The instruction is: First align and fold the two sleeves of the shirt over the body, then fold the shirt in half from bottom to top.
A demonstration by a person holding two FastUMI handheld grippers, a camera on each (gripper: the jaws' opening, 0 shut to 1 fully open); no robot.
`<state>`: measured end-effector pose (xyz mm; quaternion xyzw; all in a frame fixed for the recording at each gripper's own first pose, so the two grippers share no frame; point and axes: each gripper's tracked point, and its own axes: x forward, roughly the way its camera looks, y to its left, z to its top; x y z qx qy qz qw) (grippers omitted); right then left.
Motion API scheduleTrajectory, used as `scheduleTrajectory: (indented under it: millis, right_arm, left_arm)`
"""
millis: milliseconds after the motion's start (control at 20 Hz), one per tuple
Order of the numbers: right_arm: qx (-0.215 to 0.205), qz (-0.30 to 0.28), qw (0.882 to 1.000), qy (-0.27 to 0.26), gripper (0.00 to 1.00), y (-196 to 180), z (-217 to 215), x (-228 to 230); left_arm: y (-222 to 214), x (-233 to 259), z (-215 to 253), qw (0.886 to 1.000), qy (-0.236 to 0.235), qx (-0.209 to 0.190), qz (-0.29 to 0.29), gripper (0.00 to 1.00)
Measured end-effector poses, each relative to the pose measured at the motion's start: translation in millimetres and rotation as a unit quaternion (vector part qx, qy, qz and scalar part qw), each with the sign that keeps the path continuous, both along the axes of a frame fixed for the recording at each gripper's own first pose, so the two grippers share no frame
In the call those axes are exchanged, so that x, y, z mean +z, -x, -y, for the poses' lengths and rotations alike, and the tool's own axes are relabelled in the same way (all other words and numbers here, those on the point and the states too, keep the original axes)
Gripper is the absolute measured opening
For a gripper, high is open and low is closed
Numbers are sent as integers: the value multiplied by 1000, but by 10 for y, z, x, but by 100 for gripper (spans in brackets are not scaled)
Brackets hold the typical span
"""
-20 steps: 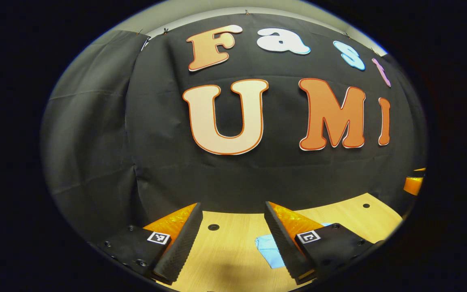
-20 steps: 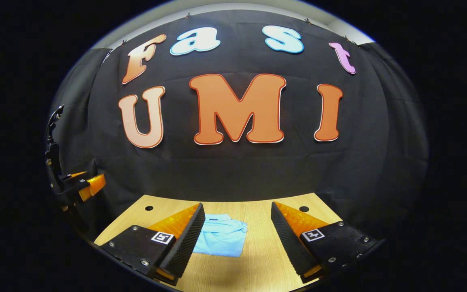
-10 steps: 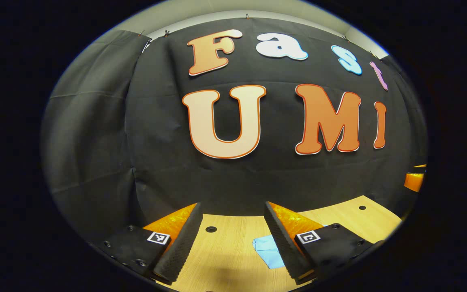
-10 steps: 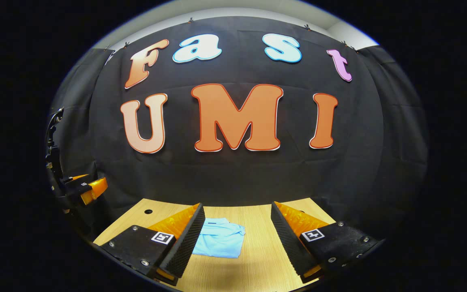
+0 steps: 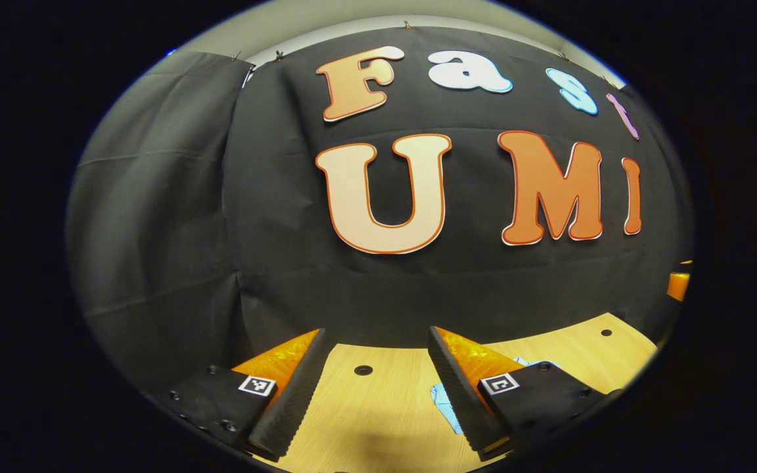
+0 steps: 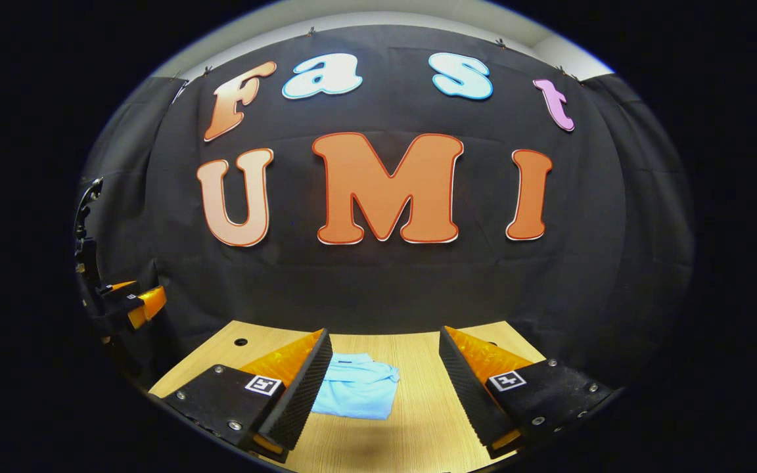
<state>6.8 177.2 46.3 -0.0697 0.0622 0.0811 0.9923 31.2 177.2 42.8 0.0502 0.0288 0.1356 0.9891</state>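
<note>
Fingers of the left gripper [image 5: 375,384] spread wide apart, gripping nothing, raised above the wooden table [image 5: 378,410]. Between and behind them, a round hole [image 5: 363,370] in the tabletop. Partly hidden by the right-hand finger, a sliver of the light blue shirt [image 5: 445,405], lying on the wood. At the far right edge of the left gripper view, a glimpse of the right gripper [image 5: 678,285].

Fingers of the right gripper [image 6: 385,387] likewise parted and empty, held off the table [image 6: 418,420]. Between them, nearer the left-hand finger, the shirt [image 6: 360,389] folded into a compact rectangle, collar at the far end, flat on the tabletop. Off to the left in the right gripper view, the left gripper [image 6: 130,303], raised beside the table edge against the black cloth wall [image 6: 385,282].
</note>
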Motion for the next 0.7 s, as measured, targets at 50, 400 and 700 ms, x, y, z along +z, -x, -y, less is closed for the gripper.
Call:
scheduleTrajectory:
  millis: [50,400,700]
  right_arm:
    - [-1,0,1000,0,99,-8,11,4]
    - [-15,5,1000,-9,99,-90,131,-25]
    - [-13,5,1000,5,99,-128,144,-74]
  left_arm:
    - [2,31,22,1000,3,-1,7,97]
    - [15,10,-19,1000,4,4,5,97]
    - [25,35,-46,1000,-1,8,6,97]
